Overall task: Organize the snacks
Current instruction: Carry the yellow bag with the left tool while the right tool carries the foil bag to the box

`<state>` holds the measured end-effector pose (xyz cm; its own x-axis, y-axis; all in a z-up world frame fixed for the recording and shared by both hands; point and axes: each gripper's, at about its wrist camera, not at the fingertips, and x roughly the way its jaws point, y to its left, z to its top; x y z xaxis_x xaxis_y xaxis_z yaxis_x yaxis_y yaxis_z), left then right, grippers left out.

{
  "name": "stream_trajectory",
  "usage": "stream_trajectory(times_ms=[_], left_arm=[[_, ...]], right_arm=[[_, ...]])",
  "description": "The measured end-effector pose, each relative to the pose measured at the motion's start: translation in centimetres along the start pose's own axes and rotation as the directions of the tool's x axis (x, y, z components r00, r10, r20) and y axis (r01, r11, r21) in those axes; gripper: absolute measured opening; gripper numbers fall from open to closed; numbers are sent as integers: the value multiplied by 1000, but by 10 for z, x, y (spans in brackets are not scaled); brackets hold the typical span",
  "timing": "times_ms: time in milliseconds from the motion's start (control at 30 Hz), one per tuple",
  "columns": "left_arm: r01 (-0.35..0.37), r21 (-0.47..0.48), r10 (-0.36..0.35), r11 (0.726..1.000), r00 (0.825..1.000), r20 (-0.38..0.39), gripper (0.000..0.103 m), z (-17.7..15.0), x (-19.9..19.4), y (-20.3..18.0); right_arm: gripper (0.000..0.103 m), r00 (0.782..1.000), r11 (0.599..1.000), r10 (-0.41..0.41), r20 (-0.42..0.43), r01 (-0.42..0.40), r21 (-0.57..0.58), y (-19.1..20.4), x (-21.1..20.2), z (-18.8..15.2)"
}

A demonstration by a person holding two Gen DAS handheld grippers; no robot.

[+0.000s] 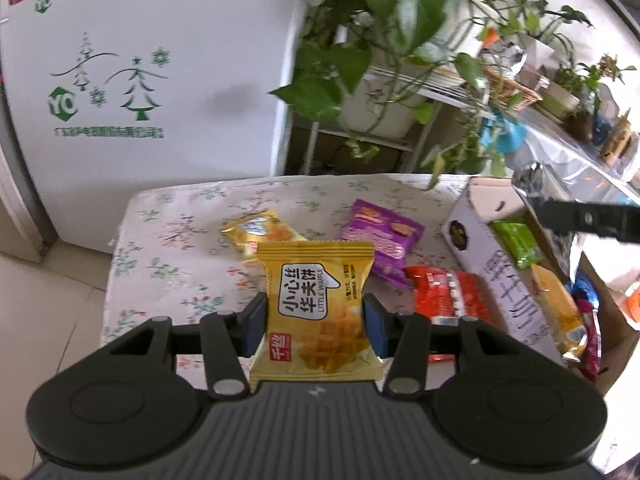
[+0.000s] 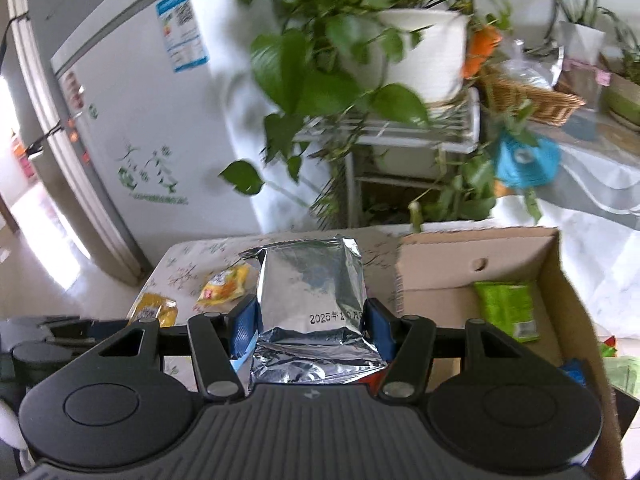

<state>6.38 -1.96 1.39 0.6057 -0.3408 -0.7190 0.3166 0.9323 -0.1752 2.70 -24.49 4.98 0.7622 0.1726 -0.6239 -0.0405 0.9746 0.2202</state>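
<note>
1. My left gripper [image 1: 315, 322] has its fingers [image 1: 253, 326] pinched on the sides of a yellow waffle packet [image 1: 316, 312], held upright above the counter [image 1: 160, 240]. My right gripper [image 2: 310, 326] has its fingers [image 2: 243, 328] clamped on a silver foil packet [image 2: 312, 292], lifted beside the cardboard box [image 2: 560, 280].
2. I judge the step is carrying both packets to the box. I'd take the foil packet over the near wall first, lower it onto bare cardboard beside the green packet [image 2: 508, 308], then let go.
3. The waffle packet should cross above the red packet [image 1: 448, 294] and purple packet [image 1: 380, 236] without brushing them, and clear the box's white side wall [image 1: 500, 280].
4. Both packets are soft, so I'd keep the squeeze light.
5. The box floor under my right gripper is hidden, and its right part is cut off.
6. The foil packet shows only its back, so I can't name the snack.
</note>
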Motion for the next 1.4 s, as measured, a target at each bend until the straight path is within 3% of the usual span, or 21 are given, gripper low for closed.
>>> stream_trajectory(times_ms=[533,933,1167,1400], left_arm=[[130,33,-131,991,991,8,49,-6,3,-63],[217,25,-218,976,974,57,49,20,9,-122],[238,39,-239,971,971,32,49,28,31,-161],[232,64,-232,971,973,4,49,32,47,-190]], right_arm=[[64,987,979,-114,116,92,182,-75,-39,22],[64,982,932,-160,103,116,344,-113,-50,20],[64,977,890,-192,88,135,436,-130,-51,19],[64,979,872,-193,66,141,468,-137,-49,17]])
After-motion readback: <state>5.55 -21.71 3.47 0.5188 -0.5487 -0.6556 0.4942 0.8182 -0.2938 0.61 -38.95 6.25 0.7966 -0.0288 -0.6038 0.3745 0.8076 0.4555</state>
